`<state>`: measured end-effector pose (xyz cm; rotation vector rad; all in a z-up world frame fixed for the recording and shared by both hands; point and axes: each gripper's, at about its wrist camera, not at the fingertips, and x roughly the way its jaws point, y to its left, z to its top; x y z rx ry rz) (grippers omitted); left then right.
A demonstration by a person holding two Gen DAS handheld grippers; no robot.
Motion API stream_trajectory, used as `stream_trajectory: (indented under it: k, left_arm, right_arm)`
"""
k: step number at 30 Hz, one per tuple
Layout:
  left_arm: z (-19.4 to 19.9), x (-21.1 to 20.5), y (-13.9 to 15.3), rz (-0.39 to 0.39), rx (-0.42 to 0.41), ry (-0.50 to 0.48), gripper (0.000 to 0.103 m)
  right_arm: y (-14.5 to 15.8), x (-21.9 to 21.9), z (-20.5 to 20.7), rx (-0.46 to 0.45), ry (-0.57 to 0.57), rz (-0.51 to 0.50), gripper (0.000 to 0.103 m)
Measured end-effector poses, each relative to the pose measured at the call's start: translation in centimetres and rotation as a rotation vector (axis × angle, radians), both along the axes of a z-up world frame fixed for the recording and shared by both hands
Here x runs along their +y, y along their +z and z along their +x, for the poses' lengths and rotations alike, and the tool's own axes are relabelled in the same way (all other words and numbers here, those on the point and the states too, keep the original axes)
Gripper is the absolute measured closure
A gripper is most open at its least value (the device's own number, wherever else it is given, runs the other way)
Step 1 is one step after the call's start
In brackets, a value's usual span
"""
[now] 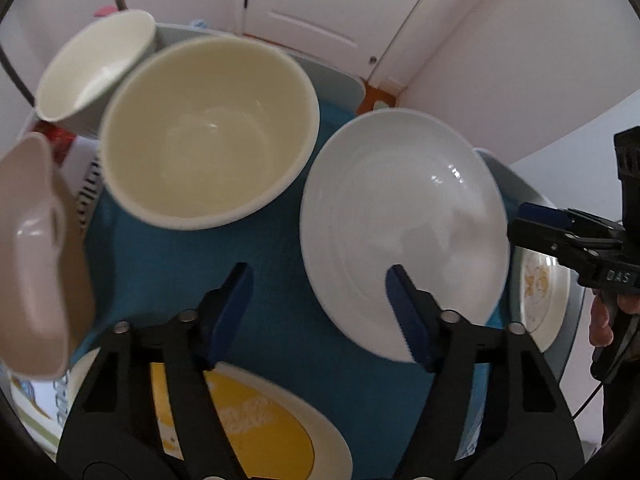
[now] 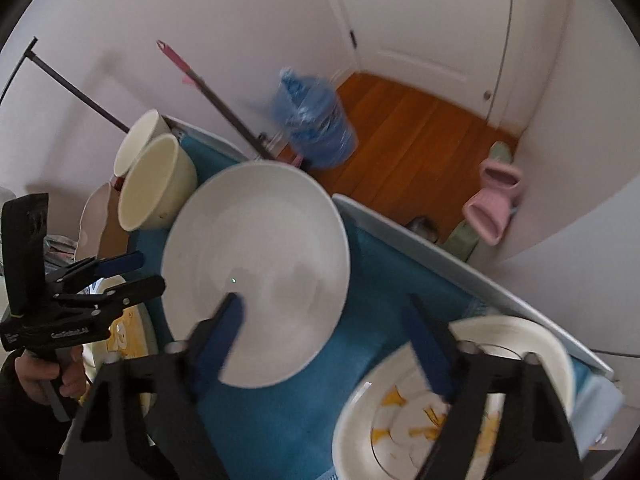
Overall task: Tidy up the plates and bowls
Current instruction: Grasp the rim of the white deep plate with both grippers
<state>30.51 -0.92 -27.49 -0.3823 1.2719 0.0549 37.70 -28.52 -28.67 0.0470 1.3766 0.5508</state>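
A plain white plate point(image 1: 400, 220) point(image 2: 256, 264) lies on a blue mat point(image 1: 280, 340) point(image 2: 280, 420). Left of it stands a deep cream bowl point(image 1: 208, 132) point(image 2: 156, 184), with a smaller white bowl point(image 1: 96, 68) point(image 2: 136, 140) behind. My left gripper point(image 1: 318, 292) point(image 2: 150, 271) hangs open over the mat with nothing between its fingers; its right finger overlaps the white plate's near rim. My right gripper point(image 2: 324, 312) point(image 1: 524, 222) is open too, above the mat between the white plate and a yellow-patterned plate stack point(image 2: 400, 420) point(image 1: 540, 288). Its left finger overlaps the white plate.
A beige dish point(image 1: 36, 256) stands at the left and a yellow-centred plate point(image 1: 260, 412) lies near the front. The grey table edge point(image 2: 400, 236) borders the mat. Beyond on the wooden floor are a blue water bottle point(image 2: 316, 120), pink slippers point(image 2: 492, 200) and a mop handle point(image 2: 180, 64).
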Motion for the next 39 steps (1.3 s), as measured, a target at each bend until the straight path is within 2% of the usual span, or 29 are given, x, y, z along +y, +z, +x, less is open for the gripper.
stream_trajectory:
  k: [3, 7, 8, 9, 12, 16, 24, 30, 39]
  left_arm:
    - [0.5, -0.2, -1.0, -0.018, 0.018, -0.006, 0.049]
    - [0.7, -0.5, -1.8, -0.021, 0.027, -0.021, 0.051]
    - [0.9, -0.4, -2.0, -0.021, 0.026, -0.024, 0.053]
    - [0.9, -0.5, -2.1, -0.016, 0.028, -0.028, 0.061]
    - [1.0, -0.6, -2.6, -0.017, 0.039, -0.033, 0.076]
    - [0.8, -0.4, -2.9, -0.013, 0.029, -0.03, 0.082]
    - [0.3, -0.7, -2.5, 0.035, 0.014, -0.039, 0.082]
    - [-0.5, -2.5, -1.8, 0.075, -0.011, -0.059, 0.082]
    - [-0.9, -3.6, 0.3, 0.085, -0.041, -0.069, 0.082]
  right_arm:
    - [-1.3, 0.3, 0.3, 0.029, 0.011, 0.008, 0.048]
    - [-2.3, 0.3, 0.4, 0.049, 0.027, 0.014, 0.062]
    - [-2.5, 0.3, 0.5, 0.053, 0.03, 0.013, 0.065]
    - [-2.7, 0.3, 0.6, 0.059, 0.033, 0.015, 0.071]
    - [-3.0, 0.4, 0.7, 0.068, 0.042, 0.02, 0.074]
    - [-3.2, 0.6, 0.9, 0.066, 0.057, 0.019, 0.085]
    - [-3.0, 0.9, 0.4, 0.035, 0.067, 0.006, 0.087]
    - [-2.9, 0.7, -0.4, 0.011, 0.057, 0.014, 0.087]
    - [-1.7, 0.5, -1.6, -0.02, 0.05, 0.012, 0.087]
